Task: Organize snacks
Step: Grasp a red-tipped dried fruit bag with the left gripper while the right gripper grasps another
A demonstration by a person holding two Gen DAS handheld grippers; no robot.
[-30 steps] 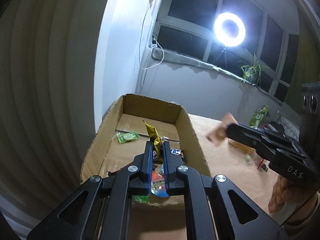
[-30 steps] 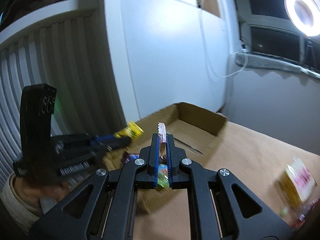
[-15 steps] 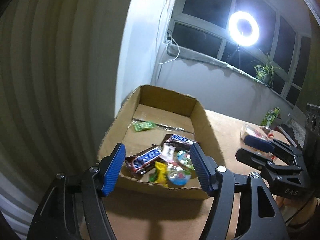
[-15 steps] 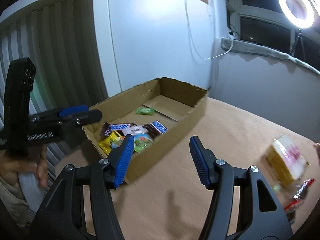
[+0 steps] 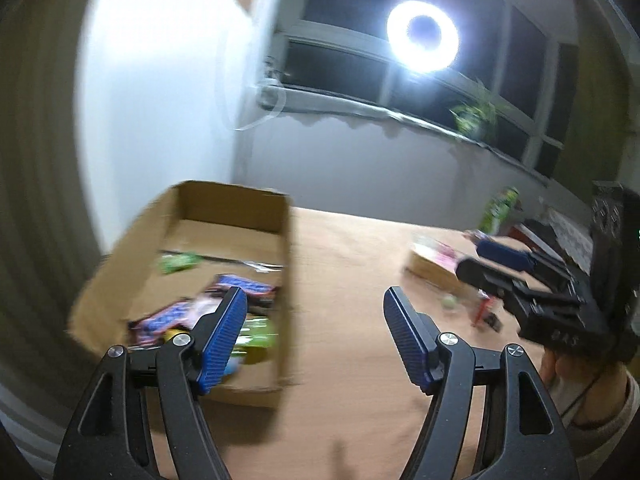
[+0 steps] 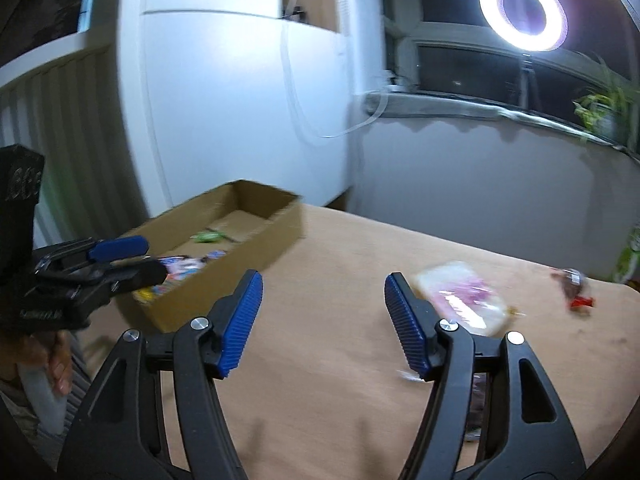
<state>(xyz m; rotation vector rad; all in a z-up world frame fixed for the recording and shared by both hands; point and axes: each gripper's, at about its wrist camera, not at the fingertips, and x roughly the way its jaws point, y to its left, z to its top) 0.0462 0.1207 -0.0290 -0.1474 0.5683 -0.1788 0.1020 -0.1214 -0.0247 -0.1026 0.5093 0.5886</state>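
Observation:
A cardboard box [image 5: 286, 248] [image 6: 276, 236] stands at the table's left and holds several snack packets, among them a green one [image 5: 178, 261] and dark candy bars [image 5: 240, 290]. My left gripper [image 5: 314, 338] is open and empty, at the box's near right corner. My right gripper [image 6: 323, 320] is open and empty above bare table, right of the box. A clear bag with pink print [image 6: 466, 298] [image 5: 432, 258] lies on the table just beyond the right gripper's right finger. A small red-wrapped snack [image 6: 576, 286] lies farther right.
The table has a tan top [image 6: 340, 360]. A green package [image 5: 498, 208] stands at the table's far edge. A ring light [image 5: 422, 36], window and potted plant [image 6: 604, 108] are behind. A white wall and ribbed panel stand left of the box.
Both grippers opened and dropped their snacks into the box a second ago. Since then both have swung right, away from the box toward the loose snacks.

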